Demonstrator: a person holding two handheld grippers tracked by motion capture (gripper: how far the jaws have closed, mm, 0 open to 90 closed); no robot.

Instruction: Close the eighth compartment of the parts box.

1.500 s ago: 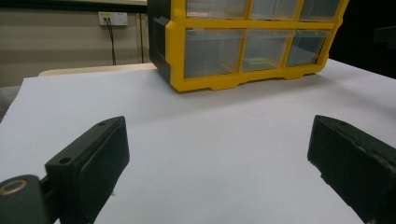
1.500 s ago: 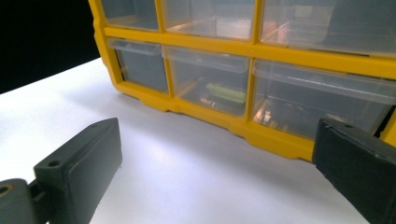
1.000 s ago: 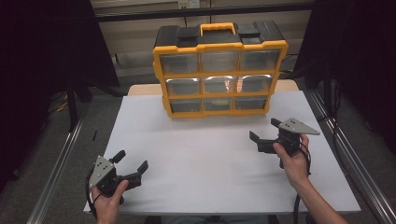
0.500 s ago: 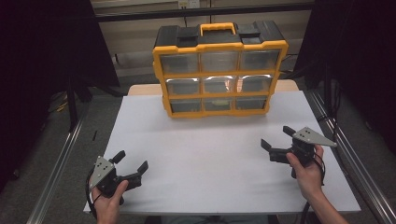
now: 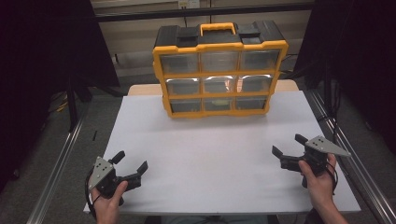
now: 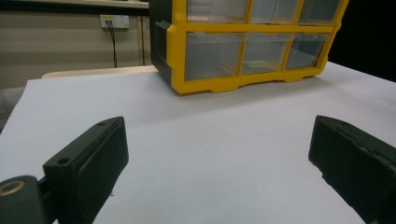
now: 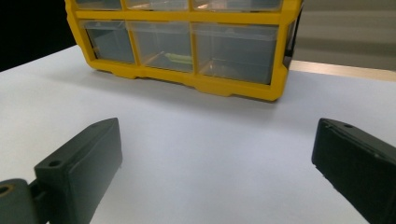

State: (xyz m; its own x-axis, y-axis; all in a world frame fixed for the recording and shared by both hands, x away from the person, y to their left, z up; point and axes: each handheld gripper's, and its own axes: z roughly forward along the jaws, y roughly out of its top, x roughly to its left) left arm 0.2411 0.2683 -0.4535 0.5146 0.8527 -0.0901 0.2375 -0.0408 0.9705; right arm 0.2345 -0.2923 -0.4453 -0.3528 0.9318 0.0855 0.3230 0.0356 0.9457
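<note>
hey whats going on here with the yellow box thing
A person sits at a white table with a two-jaw gripper in each hand. The left gripper and the right gripper both rest near the table's front edge, fingers apart and holding nothing. A yellow and black drawer organizer stands upright at the far side with its nine clear drawers shut. Neither gripper touches it.

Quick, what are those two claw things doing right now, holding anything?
Left gripper: open, holding nothing.
Right gripper: open, holding nothing.
</note>
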